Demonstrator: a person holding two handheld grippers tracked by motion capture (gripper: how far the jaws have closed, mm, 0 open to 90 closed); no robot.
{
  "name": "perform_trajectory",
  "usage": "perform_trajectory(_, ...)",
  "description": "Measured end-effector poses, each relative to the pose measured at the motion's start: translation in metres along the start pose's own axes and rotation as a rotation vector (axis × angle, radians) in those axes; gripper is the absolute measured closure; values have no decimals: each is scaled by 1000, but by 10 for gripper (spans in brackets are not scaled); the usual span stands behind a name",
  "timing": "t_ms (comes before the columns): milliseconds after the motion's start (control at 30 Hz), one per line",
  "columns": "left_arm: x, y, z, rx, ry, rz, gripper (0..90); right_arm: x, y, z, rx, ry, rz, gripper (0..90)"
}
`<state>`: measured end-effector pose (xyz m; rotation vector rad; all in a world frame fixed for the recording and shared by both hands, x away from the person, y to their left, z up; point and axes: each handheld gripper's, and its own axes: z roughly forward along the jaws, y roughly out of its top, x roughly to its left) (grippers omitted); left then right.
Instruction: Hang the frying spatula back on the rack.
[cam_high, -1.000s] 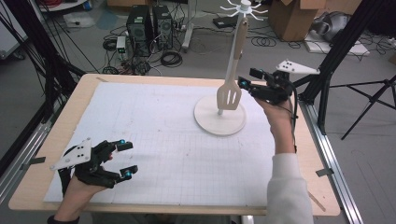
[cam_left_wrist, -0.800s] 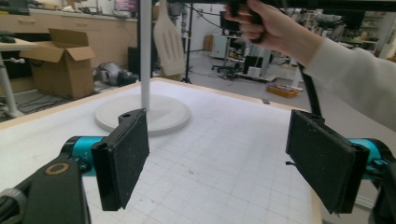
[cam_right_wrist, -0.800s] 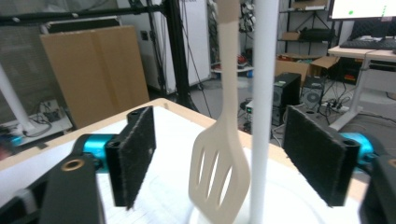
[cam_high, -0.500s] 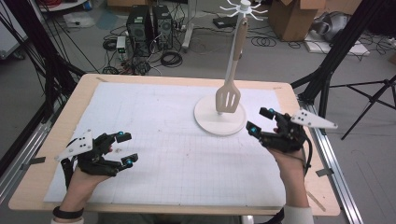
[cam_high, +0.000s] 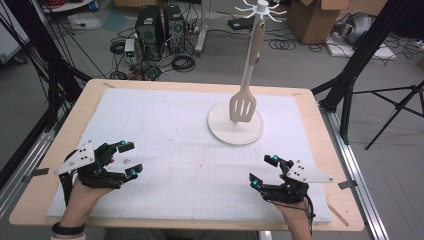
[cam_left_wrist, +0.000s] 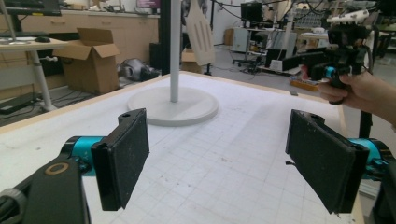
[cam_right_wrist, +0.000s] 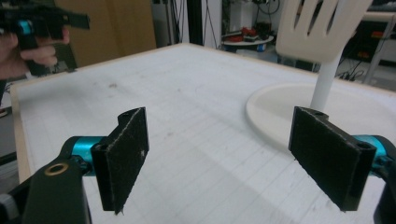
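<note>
A cream slotted spatula (cam_high: 243, 107) hangs by its long handle from a white hook stand whose round base (cam_high: 250, 134) sits at the table's far right. My right gripper (cam_high: 263, 171) hovers low over the near right corner, well short of the stand. It is open, its jaws have just been opening, and nothing is between them. In the right gripper view (cam_right_wrist: 219, 158) the spatula (cam_right_wrist: 322, 28) and base (cam_right_wrist: 280, 112) lie ahead on the right. My left gripper (cam_high: 130, 158) rests open and empty at the near left; its own view (cam_left_wrist: 219, 158) looks across the mat at the stand (cam_left_wrist: 173, 105).
A white gridded mat (cam_high: 170, 130) covers the wooden table. Beyond the far edge the floor holds computer towers (cam_high: 160, 25), cables and cardboard boxes (cam_high: 315, 20). Black frame posts (cam_high: 367, 55) and a tripod stand along the right side.
My right gripper has drawn back from the spatula's blade at the stand and come down to the near right corner, its jaws wider apart. The spatula stays hanging. The left gripper has barely shifted.
</note>
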<state>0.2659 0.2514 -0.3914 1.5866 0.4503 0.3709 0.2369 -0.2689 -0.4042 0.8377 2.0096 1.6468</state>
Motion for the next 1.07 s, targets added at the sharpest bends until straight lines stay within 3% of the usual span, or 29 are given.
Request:
perform_trajectory(133, 1, -4, -5, 6, 15, -7, 219, 0, -15, 4, -5, -2, 16, 191)
perform_trajectory(233, 2, -7, -8, 11, 24, -5, 220, -1, -18, 5, 22, -7, 12, 191)
perform_trajectory(500, 5, -18, -8, 51, 50, -13, 221, -2, -20, 5, 30, -11, 5, 191)
perform_trajectory(1067, 1, -20, -8, 68, 53, -4, 227, -8, -20, 1, 16, -22, 20, 191)
